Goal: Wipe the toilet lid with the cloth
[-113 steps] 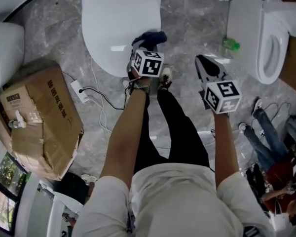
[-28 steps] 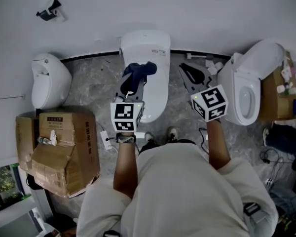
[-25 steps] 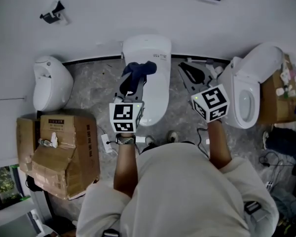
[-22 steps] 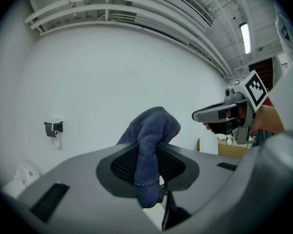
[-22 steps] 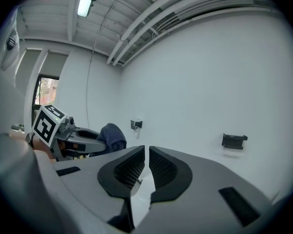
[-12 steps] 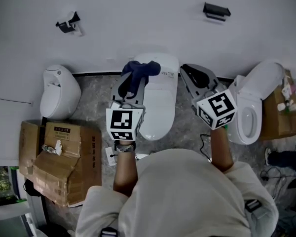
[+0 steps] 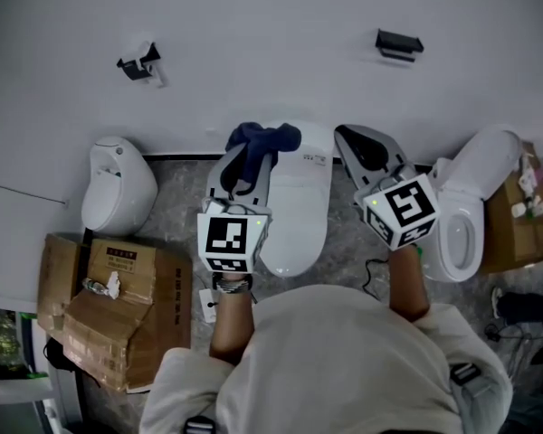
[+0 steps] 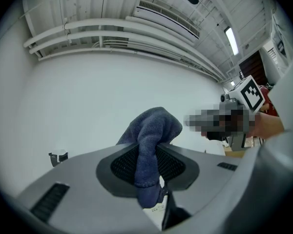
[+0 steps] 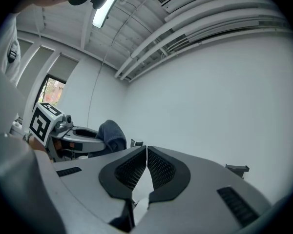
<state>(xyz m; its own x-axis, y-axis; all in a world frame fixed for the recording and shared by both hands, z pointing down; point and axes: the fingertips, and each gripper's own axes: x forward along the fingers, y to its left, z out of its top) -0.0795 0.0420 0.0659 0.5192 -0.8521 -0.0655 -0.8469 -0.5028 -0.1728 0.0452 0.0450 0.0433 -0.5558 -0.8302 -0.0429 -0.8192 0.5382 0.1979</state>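
Observation:
My left gripper (image 7: 247, 158) is shut on a dark blue cloth (image 7: 264, 137), held up in the air above the white toilet's closed lid (image 7: 300, 215). In the left gripper view the cloth (image 8: 149, 140) bunches above and hangs below the left gripper (image 8: 147, 155). My right gripper (image 7: 348, 138) is beside it, also raised. Its jaws have just been closing and now meet with nothing between them, as the right gripper view shows (image 9: 146, 152). That view also catches the cloth (image 9: 112, 134) at the left. Both grippers point level at the white wall.
A second toilet (image 7: 462, 220) with its seat showing stands at the right, with a box (image 7: 523, 208) behind it. A small white fixture (image 7: 118, 193) and torn cardboard boxes (image 7: 118, 301) lie at the left. Cables run over the grey floor (image 7: 185, 179).
Both grippers have risen, the left one still holding the cloth. The cloth, earlier down at the lid's front edge, now hangs well above the toilet. My view has tipped up toward the wall.

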